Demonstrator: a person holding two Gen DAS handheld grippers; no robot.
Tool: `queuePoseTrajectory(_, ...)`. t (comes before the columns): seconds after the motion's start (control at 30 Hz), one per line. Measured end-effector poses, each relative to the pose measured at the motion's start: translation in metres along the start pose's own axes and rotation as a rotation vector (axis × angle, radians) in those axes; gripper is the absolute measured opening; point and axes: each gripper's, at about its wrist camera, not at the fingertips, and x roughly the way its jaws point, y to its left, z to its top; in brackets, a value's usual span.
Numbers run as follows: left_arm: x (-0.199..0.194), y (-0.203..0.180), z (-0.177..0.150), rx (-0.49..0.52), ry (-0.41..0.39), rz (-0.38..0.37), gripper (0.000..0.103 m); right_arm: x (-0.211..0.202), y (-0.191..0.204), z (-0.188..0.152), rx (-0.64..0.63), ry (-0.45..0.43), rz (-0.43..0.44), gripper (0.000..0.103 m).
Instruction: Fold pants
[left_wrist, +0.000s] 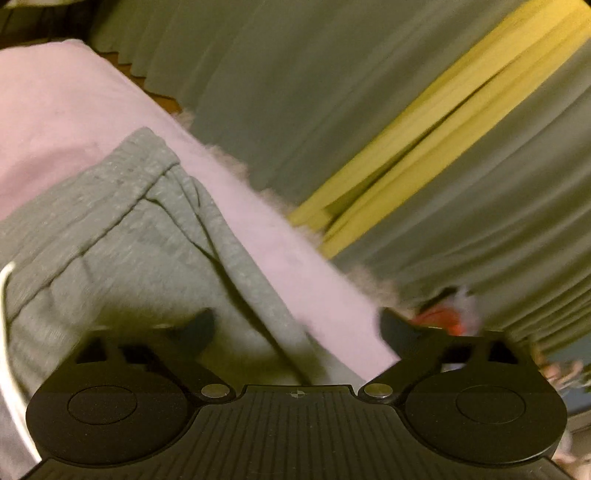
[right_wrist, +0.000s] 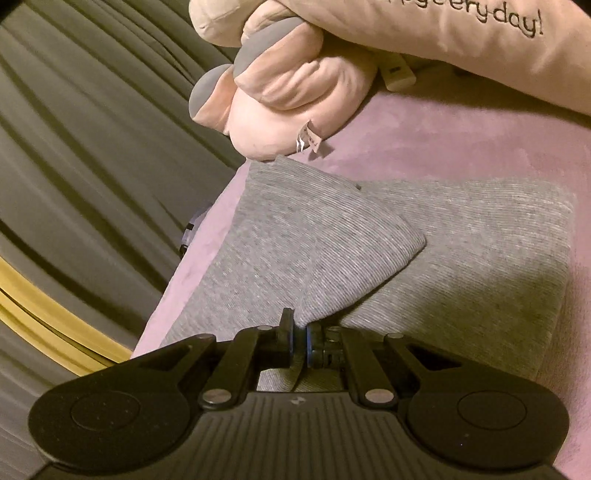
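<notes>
Grey jersey pants (left_wrist: 110, 236) lie on a pink blanket (left_wrist: 55, 122), their elastic waistband towards the upper left of the left wrist view. My left gripper (left_wrist: 295, 330) hovers over the pants near the blanket's edge, jaws wide apart and nothing between them. In the right wrist view the pants (right_wrist: 461, 251) lie spread on the blanket (right_wrist: 461, 147), with one flap folded over at the left. My right gripper (right_wrist: 300, 332) is shut on a pinch of that grey fabric at the near edge.
A pale pink plush toy (right_wrist: 295, 96) and a cushion with embroidered lettering (right_wrist: 461, 40) lie at the far end of the blanket. Grey curtain folds (right_wrist: 92, 147) with a yellow stripe (left_wrist: 424, 140) hang beside it. A white cord (left_wrist: 5, 332) runs along the left. Something red (left_wrist: 443, 321) lies past the blanket's edge.
</notes>
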Motion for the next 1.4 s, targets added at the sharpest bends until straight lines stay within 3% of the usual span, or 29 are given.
queuePoseTrajectory(0.03,0.012,-0.003,0.003,0.018,0.033,0.012,0.073,-0.001,0.000,-0.001,-0.006,0.001,0.000,0.006)
queuePoseTrajectory(0.1,0.032,-0.005,0.005,0.017,0.087,0.020,0.071,0.000,0.000,-0.001,-0.020,-0.001,-0.001,0.006)
queuePoseTrajectory(0.2,0.050,0.002,0.007,-0.043,0.125,0.055,0.050,0.001,0.000,-0.002,-0.013,0.000,-0.002,0.006)
queuePoseTrajectory(0.27,0.054,0.007,0.010,-0.063,0.136,0.048,0.011,0.001,0.002,-0.001,-0.009,0.003,-0.008,0.006)
queuePoseTrajectory(0.3,0.053,0.008,0.013,-0.078,0.155,0.031,0.011,0.002,0.004,0.000,-0.017,0.010,-0.017,0.006)
queuePoseTrajectory(0.43,0.015,-0.007,0.022,-0.033,0.069,-0.065,0.009,0.006,0.022,0.013,-0.065,0.051,-0.048,0.005)
queuePoseTrajectory(0.53,-0.031,-0.020,0.038,-0.018,0.002,-0.149,0.009,0.004,0.050,0.038,-0.072,0.052,0.006,0.005)
queuePoseTrajectory(0.63,-0.088,-0.029,0.044,0.023,-0.087,-0.260,0.009,-0.020,0.086,0.071,-0.041,-0.016,0.171,0.005)
queuePoseTrajectory(0.7,-0.129,-0.019,0.032,0.064,-0.163,-0.357,0.009,-0.047,0.097,0.090,0.036,-0.089,0.367,0.005)
queuePoseTrajectory(0.73,-0.143,-0.010,0.025,0.074,-0.174,-0.375,0.009,-0.061,0.097,0.096,0.055,-0.131,0.444,0.005)
queuePoseTrajectory(0.8,-0.161,0.016,0.003,0.086,-0.154,-0.373,0.009,-0.085,0.090,0.100,0.028,-0.184,0.506,0.005)
queuePoseTrajectory(0.87,-0.167,0.050,-0.030,0.098,-0.085,-0.336,0.010,-0.095,0.068,0.093,-0.023,-0.177,0.482,0.005)
queuePoseTrajectory(0.93,-0.162,0.083,-0.066,0.120,0.034,-0.298,0.010,-0.093,0.031,0.075,-0.046,-0.115,0.396,0.005)
queuePoseTrajectory(1.03,-0.144,0.119,-0.114,0.110,0.196,-0.186,0.010,-0.067,-0.020,0.045,-0.086,0.049,0.108,0.006)
queuePoseTrajectory(1.1,-0.126,0.135,-0.133,0.073,0.257,-0.119,0.010,-0.052,-0.046,0.027,-0.058,0.135,-0.017,0.006)
queuePoseTrajectory(1.2,-0.112,0.145,-0.132,-0.021,0.269,-0.131,0.020,-0.056,-0.058,0.019,0.015,0.110,0.030,0.013)
queuePoseTrajectory(1.23,-0.112,0.143,-0.127,-0.034,0.247,-0.136,0.037,-0.056,-0.058,0.021,0.044,0.120,0.048,0.017)
queuePoseTrajectory(1.27,-0.114,0.142,-0.124,-0.037,0.219,-0.132,0.052,-0.055,-0.056,0.023,0.064,0.127,0.074,0.032)
queuePoseTrajectory(1.3,-0.117,0.143,-0.123,-0.042,0.195,-0.135,0.056,-0.053,-0.055,0.025,0.076,0.128,0.101,0.046)
queuePoseTrajectory(1.37,-0.111,0.145,-0.118,-0.090,0.177,-0.127,0.058,-0.050,-0.051,0.027,0.079,0.125,0.133,0.057)
queuePoseTrajectory(1.4,-0.111,0.150,-0.116,-0.126,0.179,-0.123,0.058,-0.045,-0.049,0.027,0.077,0.125,0.131,0.056)
